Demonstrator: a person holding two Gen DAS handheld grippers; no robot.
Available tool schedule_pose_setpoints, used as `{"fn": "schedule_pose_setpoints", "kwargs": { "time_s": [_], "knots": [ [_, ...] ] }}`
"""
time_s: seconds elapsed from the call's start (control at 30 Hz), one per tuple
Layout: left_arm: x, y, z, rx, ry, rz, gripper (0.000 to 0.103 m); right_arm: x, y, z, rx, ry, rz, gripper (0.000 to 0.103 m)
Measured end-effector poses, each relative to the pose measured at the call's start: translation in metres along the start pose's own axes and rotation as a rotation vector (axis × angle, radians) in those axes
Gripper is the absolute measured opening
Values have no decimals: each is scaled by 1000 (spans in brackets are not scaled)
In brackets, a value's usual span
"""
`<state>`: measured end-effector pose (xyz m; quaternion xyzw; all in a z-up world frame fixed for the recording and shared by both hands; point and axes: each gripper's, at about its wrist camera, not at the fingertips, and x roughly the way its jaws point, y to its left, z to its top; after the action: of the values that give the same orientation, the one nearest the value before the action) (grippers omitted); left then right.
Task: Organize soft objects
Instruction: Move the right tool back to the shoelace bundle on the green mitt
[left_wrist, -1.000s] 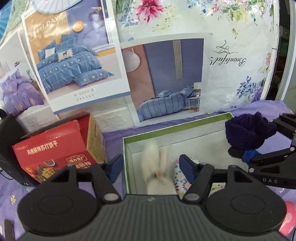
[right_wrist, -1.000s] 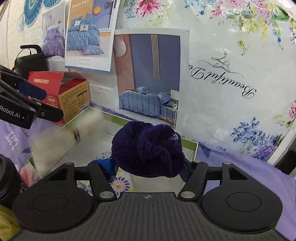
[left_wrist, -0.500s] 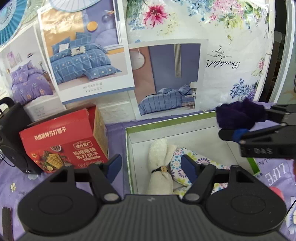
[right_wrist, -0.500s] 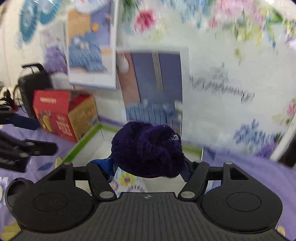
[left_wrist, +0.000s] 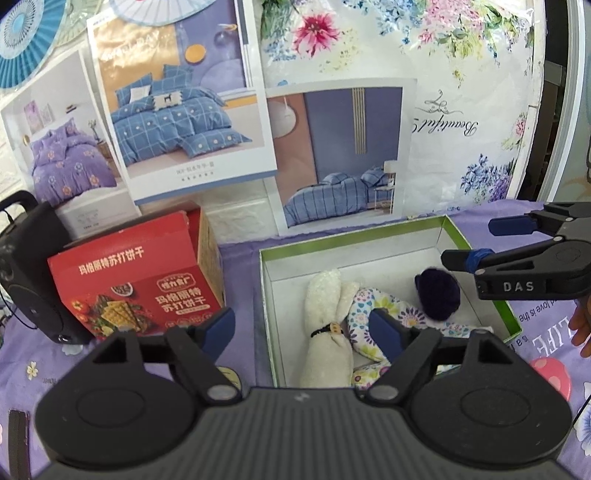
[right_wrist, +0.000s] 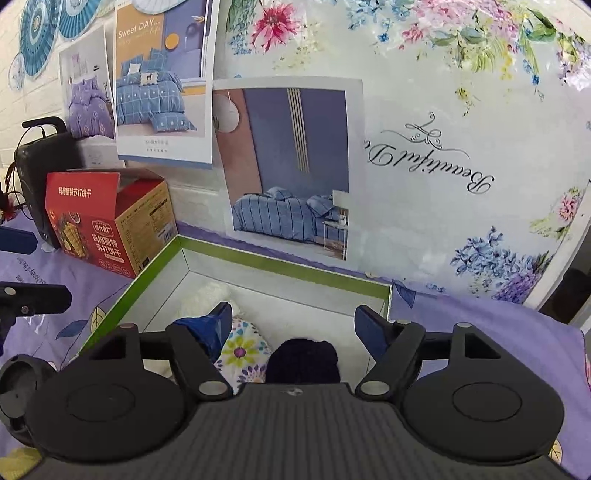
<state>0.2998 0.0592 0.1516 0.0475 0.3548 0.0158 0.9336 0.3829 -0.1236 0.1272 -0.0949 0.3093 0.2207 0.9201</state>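
Released a moment ago, the purple pom-pom (left_wrist: 437, 293) is resting in the green-rimmed box (left_wrist: 354, 236); right gripper (right_wrist: 293, 325) and left gripper (left_wrist: 301, 330) fingers are gaping empty.

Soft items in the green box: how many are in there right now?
3. White plush at the left, floral cloth in the middle touching it, dark purple puff at the right on the cloth. The left gripper may hide more.
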Motion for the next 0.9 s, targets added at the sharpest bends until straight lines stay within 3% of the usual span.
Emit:
{"fn": "schedule_pose_setpoints", "kwargs": {
  "time_s": [0.13,0.27,0.47,0.7,0.9],
  "knots": [
    [-12,1,-11,-6,-11,-3,84,-18,0,-9,9,-8,-2,61],
    [-36,2,-26,-22,-51,-8,102,-55,2,-22,25,-51,0,61],
    [-81,-4,-63,-10,-96,-18,103,-127,13,-54,54,-144,-9,61],
    [-107,-14,-135,-12,-52,-64,103,-180,46,-140,42,-121,2,61],
    [-101,-20,-203,-46,75,-90,103,-194,69,-225,135,-55,-31,61]
  ]
}}
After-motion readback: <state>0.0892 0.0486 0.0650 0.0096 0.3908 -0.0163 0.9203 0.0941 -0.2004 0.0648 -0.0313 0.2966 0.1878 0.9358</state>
